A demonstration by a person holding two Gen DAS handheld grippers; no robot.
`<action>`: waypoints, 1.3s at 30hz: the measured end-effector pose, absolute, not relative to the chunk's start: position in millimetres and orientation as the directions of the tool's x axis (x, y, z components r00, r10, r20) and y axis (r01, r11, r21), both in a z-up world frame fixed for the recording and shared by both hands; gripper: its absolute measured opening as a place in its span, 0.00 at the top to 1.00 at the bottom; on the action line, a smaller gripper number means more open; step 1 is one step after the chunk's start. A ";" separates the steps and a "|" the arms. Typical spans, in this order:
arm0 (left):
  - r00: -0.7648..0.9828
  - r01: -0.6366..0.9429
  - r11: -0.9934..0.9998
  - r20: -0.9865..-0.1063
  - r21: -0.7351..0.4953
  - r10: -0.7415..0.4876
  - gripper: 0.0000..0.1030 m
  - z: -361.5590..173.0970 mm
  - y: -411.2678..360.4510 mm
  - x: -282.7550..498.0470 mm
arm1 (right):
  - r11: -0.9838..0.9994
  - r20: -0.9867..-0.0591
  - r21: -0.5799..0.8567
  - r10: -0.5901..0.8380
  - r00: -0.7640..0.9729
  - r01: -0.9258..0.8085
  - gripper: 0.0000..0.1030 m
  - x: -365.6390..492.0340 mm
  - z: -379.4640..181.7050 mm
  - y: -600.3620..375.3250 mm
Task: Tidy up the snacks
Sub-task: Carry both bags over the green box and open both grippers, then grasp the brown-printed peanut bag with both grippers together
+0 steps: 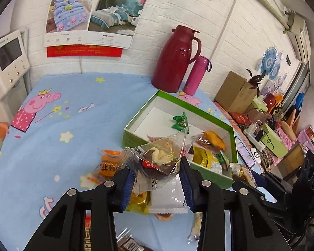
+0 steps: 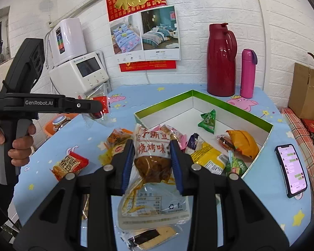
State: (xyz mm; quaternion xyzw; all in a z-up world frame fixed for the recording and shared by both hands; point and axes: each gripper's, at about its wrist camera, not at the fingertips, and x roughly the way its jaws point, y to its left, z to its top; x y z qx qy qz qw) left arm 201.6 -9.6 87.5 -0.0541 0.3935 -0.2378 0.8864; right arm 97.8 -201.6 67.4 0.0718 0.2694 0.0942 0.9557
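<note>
At the bottom middle of its own view, the right gripper (image 2: 151,163) squeezes a tall bean snack pack (image 2: 151,154), its long side running along the fingers, with the green box (image 2: 259,142) just up and to the right. In the other view the left gripper (image 1: 156,179) pinches a clear bag (image 1: 161,156), and the box lies close ahead, right of middle. Loose packs wait on the blue counter (image 1: 73,146) at lower left, and nothing blocks the way to the box.
</note>
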 end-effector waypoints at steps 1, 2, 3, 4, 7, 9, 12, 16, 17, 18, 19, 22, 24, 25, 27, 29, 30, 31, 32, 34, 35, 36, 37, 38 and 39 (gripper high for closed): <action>0.578 0.381 0.879 -0.669 -0.285 -0.468 0.61 90.0 -15.2 206.1 | 0.973 -0.500 0.190 0.211 0.840 -0.131 0.65 102.9 67.7 -205.0; 0.575 0.382 0.876 -0.667 -0.294 -0.474 0.61 91.9 -20.6 213.0 | 0.974 -0.498 0.193 0.204 0.843 -0.122 0.65 107.0 68.3 -208.4; 0.572 0.379 0.874 -0.665 -0.303 -0.479 0.61 92.9 -24.0 218.1 | 0.975 -0.497 0.195 0.195 0.846 -0.111 0.65 112.8 68.2 -211.9; 0.569 0.377 0.871 -0.664 -0.313 -0.485 0.61 93.4 -28.7 225.5 | 0.976 -0.495 0.194 0.185 0.849 -0.099 0.65 118.1 68.0 -215.7; 0.579 0.372 0.877 -0.662 -0.305 -0.476 0.61 92.7 -43.6 243.8 | 0.980 -0.500 0.187 0.149 0.853 -0.061 0.65 136.7 63.9 -226.6; 0.586 0.364 0.883 -0.664 -0.298 -0.465 0.61 89.5 -52.6 257.3 | 0.984 -0.514 0.178 0.118 0.850 -0.029 0.65 149.2 58.7 -233.7; 0.567 0.346 0.884 -0.681 -0.313 -0.463 0.61 79.0 -64.4 279.3 | 0.984 -0.540 0.178 0.089 0.837 0.011 0.65 164.5 50.4 -245.9; 0.548 0.335 0.895 -0.712 -0.294 -0.440 0.61 63.2 -79.5 300.4 | 0.986 -0.577 0.159 0.057 0.815 0.044 0.64 178.3 40.3 -257.1; 0.541 0.334 0.896 -0.719 -0.291 -0.436 0.60 58.4 -83.1 304.8 | 0.986 -0.585 0.157 0.054 0.809 0.048 0.64 181.3 38.2 -259.5; 0.537 0.332 0.898 -0.724 -0.290 -0.432 0.60 54.5 -85.2 307.5 | 0.986 -0.591 0.157 0.053 0.805 0.051 0.64 184.0 36.2 -262.0; 0.534 0.327 0.899 -0.729 -0.289 -0.429 0.60 50.7 -87.2 310.1 | 0.986 -0.597 0.159 0.052 0.800 0.055 0.64 186.7 34.5 -264.8; 0.521 0.300 0.899 -0.734 -0.320 -0.435 0.46 39.5 -87.9 314.2 | 0.985 -0.586 0.160 0.043 0.809 0.064 0.35 186.6 35.5 -272.7; 0.515 0.283 0.891 -0.728 -0.354 -0.453 0.17 35.8 -84.4 313.6 | 0.981 -0.555 0.172 0.021 0.831 0.090 0.24 180.9 41.9 -280.4; 0.525 0.267 0.893 -0.722 -0.363 -0.450 0.14 35.4 -81.6 312.0 | 0.978 -0.545 0.187 0.020 0.838 0.098 0.24 178.2 45.4 -284.6; 0.543 0.250 0.900 -0.717 -0.358 -0.436 0.14 37.5 -78.0 310.4 | 0.970 -0.527 0.216 0.021 0.849 0.110 0.22 172.5 52.0 -291.2; 0.551 0.249 0.910 -0.723 -0.333 -0.416 0.14 40.3 -74.8 307.8 | 0.965 -0.510 0.232 0.014 0.860 0.121 0.18 166.1 57.4 -293.9; 0.559 0.250 0.914 -0.723 -0.319 -0.405 0.14 42.2 -73.6 305.8 | 0.965 -0.506 0.234 0.014 0.862 0.121 0.17 163.8 59.4 -293.6; 0.568 0.253 0.918 -0.721 -0.306 -0.397 0.14 44.5 -71.8 302.9 | 0.964 -0.505 0.236 0.018 0.863 0.118 0.17 162.0 61.1 -292.2; 0.576 0.258 0.922 -0.719 -0.290 -0.388 0.14 47.2 -70.3 299.0 | 0.964 -0.504 0.239 0.022 0.864 0.115 0.17 159.1 62.2 -290.5; 0.586 0.273 0.925 -0.716 -0.266 -0.379 0.14 53.3 -67.3 289.5 | 0.963 -0.497 0.248 0.032 0.867 0.106 0.17 153.4 65.0 -284.7; 0.588 0.279 0.925 -0.716 -0.258 -0.377 0.14 56.6 -65.4 284.3 | 0.963 -0.493 0.251 0.041 0.869 0.096 0.17 149.2 66.5 -280.3; 0.589 0.283 0.925 -0.716 -0.252 -0.375 0.14 59.5 -63.7 280.2 | 0.964 -0.487 0.252 0.049 0.872 0.086 0.17 144.5 68.7 -275.5; 0.593 0.289 0.925 -0.713 -0.246 -0.375 0.14 62.9 -61.5 273.6 | 0.965 -0.479 0.252 0.056 0.876 0.076 0.16 138.6 71.2 -269.8; 0.597 0.295 0.926 -0.710 -0.238 -0.373 0.14 65.9 -59.5 267.5 | 0.966 -0.470 0.250 0.064 0.880 0.064 0.16 132.9 73.3 -264.1; 0.604 0.299 0.927 -0.708 -0.225 -0.367 0.14 69.5 -57.0 260.1 | 0.968 -0.462 0.246 0.069 0.884 0.053 0.16 126.8 75.3 -257.7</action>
